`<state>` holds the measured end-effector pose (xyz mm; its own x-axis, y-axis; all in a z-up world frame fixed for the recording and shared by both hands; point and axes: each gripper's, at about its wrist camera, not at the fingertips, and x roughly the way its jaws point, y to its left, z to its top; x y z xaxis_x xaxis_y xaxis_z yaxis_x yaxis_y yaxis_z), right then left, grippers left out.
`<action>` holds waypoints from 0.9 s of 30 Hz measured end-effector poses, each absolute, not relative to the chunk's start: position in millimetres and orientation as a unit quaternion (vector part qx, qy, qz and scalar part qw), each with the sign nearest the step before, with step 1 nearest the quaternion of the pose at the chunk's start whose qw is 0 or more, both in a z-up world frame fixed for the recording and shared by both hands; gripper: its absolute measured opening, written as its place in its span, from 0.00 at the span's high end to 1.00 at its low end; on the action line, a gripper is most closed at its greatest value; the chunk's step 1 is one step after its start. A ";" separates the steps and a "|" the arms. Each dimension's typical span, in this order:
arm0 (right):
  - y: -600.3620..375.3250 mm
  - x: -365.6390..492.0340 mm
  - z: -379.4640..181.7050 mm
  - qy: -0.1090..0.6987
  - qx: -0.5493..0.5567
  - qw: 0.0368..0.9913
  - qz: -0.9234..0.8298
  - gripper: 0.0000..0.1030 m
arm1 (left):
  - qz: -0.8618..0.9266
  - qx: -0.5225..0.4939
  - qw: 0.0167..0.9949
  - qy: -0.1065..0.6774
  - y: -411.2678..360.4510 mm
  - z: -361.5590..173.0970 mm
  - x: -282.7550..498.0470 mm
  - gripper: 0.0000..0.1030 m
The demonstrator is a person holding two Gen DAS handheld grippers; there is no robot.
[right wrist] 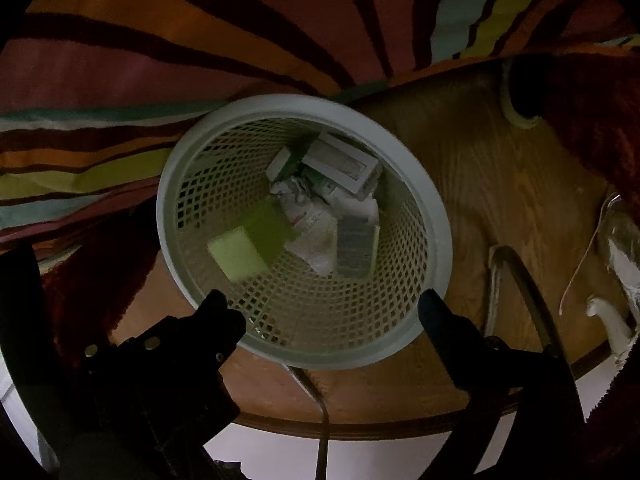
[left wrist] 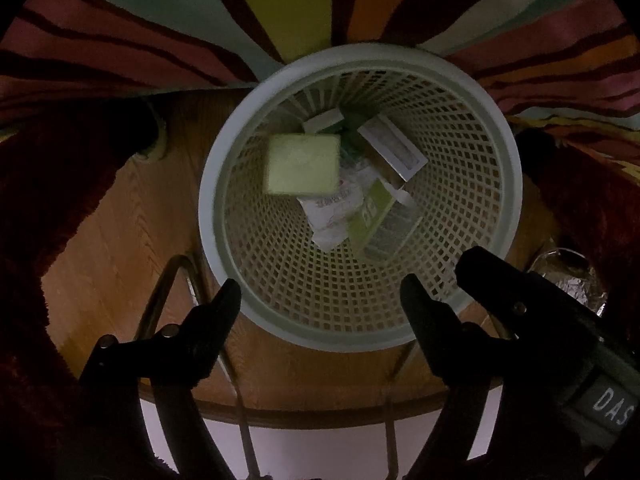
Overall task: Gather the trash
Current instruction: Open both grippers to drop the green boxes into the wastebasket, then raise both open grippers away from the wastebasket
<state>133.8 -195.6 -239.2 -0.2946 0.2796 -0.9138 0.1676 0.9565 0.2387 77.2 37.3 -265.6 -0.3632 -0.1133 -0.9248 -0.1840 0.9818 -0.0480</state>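
A pale mesh waste basket [left wrist: 224, 176] stands on the wooden floor and holds several pieces of trash: a light green box [left wrist: 302, 164], crumpled paper [left wrist: 336, 212] and white cartons [left wrist: 392, 150]. My left gripper [left wrist: 320, 294] is open and empty above the basket's near rim. My right gripper [right wrist: 324, 304] is open and empty above the same basket [right wrist: 436, 216], where the green box [right wrist: 248, 248] lies at the near left and a white carton [right wrist: 340, 162] at the back. The right gripper's finger also shows in the left wrist view [left wrist: 500, 276].
A striped multicoloured cloth [left wrist: 280, 4] hangs behind the basket. Dark red rugs [left wrist: 48, 184] lie on both sides of the wood floor [left wrist: 120, 248]. Crumpled foil [left wrist: 572, 280] lies at the right. Metal chair legs [right wrist: 520, 288] and a white cable [right wrist: 588, 256] lie near the basket.
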 end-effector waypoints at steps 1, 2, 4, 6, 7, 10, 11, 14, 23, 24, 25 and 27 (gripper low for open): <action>-196.4 133.0 -238.9 0.802 0.140 0.578 0.048 0.11 | 0.032 -0.090 0.559 0.823 37.5 -264.3 77.7 0.22; -196.3 132.1 -238.4 0.801 0.143 0.579 0.046 0.11 | 0.032 -0.091 0.563 0.821 37.9 -261.7 78.5 0.22; -198.4 131.8 -234.2 0.797 0.148 0.584 0.048 0.11 | 0.031 -0.092 0.570 0.816 39.0 -258.7 79.5 0.21; -198.3 133.7 -224.4 0.787 0.144 0.597 0.053 0.11 | 0.028 -0.089 0.584 0.806 38.4 -251.2 82.1 0.21; -198.8 132.4 -221.3 0.784 0.141 0.602 0.056 0.11 | 0.026 -0.088 0.591 0.801 37.9 -247.1 83.1 0.21; -194.7 131.4 -207.2 0.766 0.126 0.626 0.069 0.10 | 0.019 -0.073 0.619 0.782 37.4 -230.8 87.1 0.21; -193.5 131.3 -202.9 0.761 0.122 0.633 0.072 0.10 | 0.018 -0.068 0.627 0.775 37.2 -225.7 88.1 0.21; -193.1 131.8 -187.9 0.741 0.111 0.657 0.079 0.10 | 0.015 -0.063 0.646 0.760 36.3 -212.2 90.0 0.21; -202.9 132.3 -150.8 0.691 0.102 0.710 0.084 0.09 | 0.006 -0.050 0.706 0.707 42.8 -165.9 92.5 0.21; -203.4 131.3 -144.8 0.682 0.096 0.720 0.086 0.09 | 0.005 -0.048 0.712 0.700 43.8 -160.9 92.4 0.21; -203.5 130.7 -140.7 0.676 0.091 0.726 0.087 0.09 | 0.005 -0.044 0.719 0.694 44.1 -156.1 92.1 0.21; -203.5 129.6 -134.5 0.666 0.085 0.736 0.089 0.09 | 0.001 -0.037 0.726 0.686 42.8 -149.2 91.0 0.21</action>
